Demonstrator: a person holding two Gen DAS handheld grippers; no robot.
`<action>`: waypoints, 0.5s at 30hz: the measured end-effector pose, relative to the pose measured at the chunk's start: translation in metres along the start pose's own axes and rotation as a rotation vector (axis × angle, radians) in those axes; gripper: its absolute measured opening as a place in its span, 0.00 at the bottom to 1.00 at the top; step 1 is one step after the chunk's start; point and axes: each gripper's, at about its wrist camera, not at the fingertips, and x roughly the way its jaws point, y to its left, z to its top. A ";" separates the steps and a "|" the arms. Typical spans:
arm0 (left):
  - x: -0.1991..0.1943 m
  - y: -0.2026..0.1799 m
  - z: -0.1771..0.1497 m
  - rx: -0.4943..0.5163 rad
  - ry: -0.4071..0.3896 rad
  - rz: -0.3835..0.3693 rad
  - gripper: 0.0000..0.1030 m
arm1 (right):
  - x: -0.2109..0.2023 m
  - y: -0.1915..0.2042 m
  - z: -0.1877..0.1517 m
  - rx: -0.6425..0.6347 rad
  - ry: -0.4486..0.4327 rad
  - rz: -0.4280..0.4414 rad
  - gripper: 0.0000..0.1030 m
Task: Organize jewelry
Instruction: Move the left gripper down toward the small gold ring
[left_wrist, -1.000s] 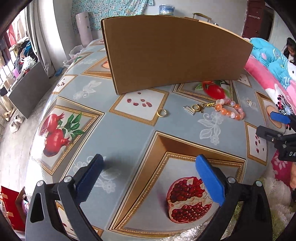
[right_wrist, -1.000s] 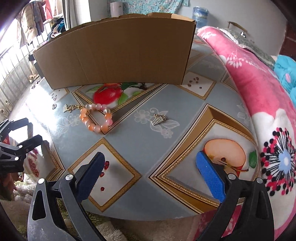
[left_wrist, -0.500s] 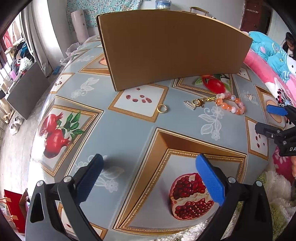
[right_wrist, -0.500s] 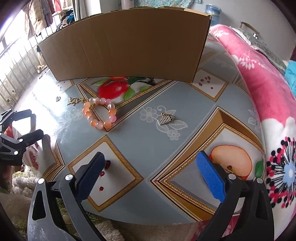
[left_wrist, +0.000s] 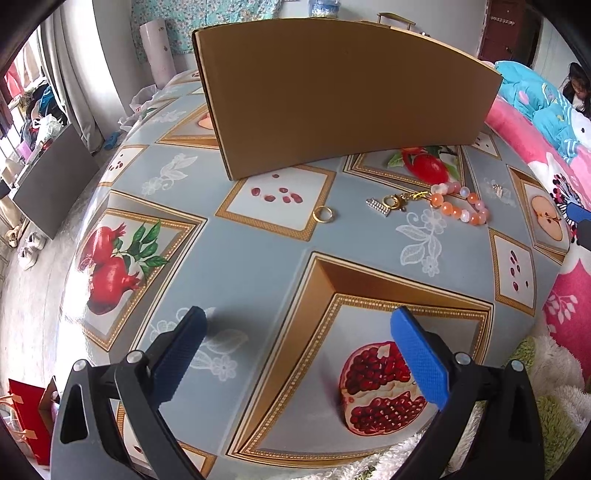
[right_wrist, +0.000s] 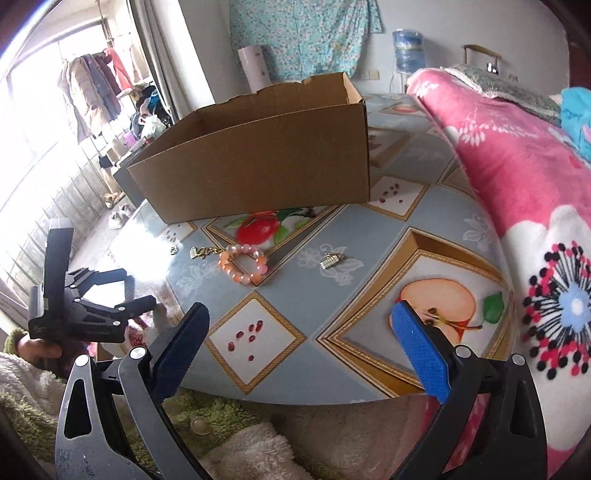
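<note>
An open cardboard box (left_wrist: 343, 96) (right_wrist: 258, 155) stands at the back of the table. In front of it lie a gold ring (left_wrist: 323, 214), a small silver charm with a gold clasp (left_wrist: 388, 204), a bracelet of orange and pink beads (left_wrist: 460, 206) (right_wrist: 243, 264), and a small silver earring (right_wrist: 331, 260) (left_wrist: 496, 190). My left gripper (left_wrist: 297, 347) (right_wrist: 118, 291) is open and empty over the near table edge. My right gripper (right_wrist: 301, 343) is open and empty, just off the table's edge, with the bracelet and earring ahead of it.
The table (left_wrist: 258, 266) has a patterned fruit cloth. A bed with a pink flowered blanket (right_wrist: 517, 177) runs along the right. A fluffy rug (right_wrist: 240, 454) lies below the table edge. A clothes rack (right_wrist: 99, 85) and window are at far left.
My right gripper has pulled back and tilted up, so the box's open top now shows. My left gripper has risen slightly and moved forward. Nothing on the table has moved.
</note>
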 end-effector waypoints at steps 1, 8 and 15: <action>0.000 0.000 0.000 0.002 0.002 0.000 0.95 | 0.003 0.004 0.003 0.001 -0.002 0.009 0.92; -0.005 0.001 0.000 -0.008 -0.001 0.009 0.95 | 0.026 0.027 0.023 -0.056 -0.008 0.076 0.84; -0.024 -0.003 0.013 0.039 -0.133 0.023 0.84 | 0.044 0.032 0.031 -0.058 0.018 0.113 0.68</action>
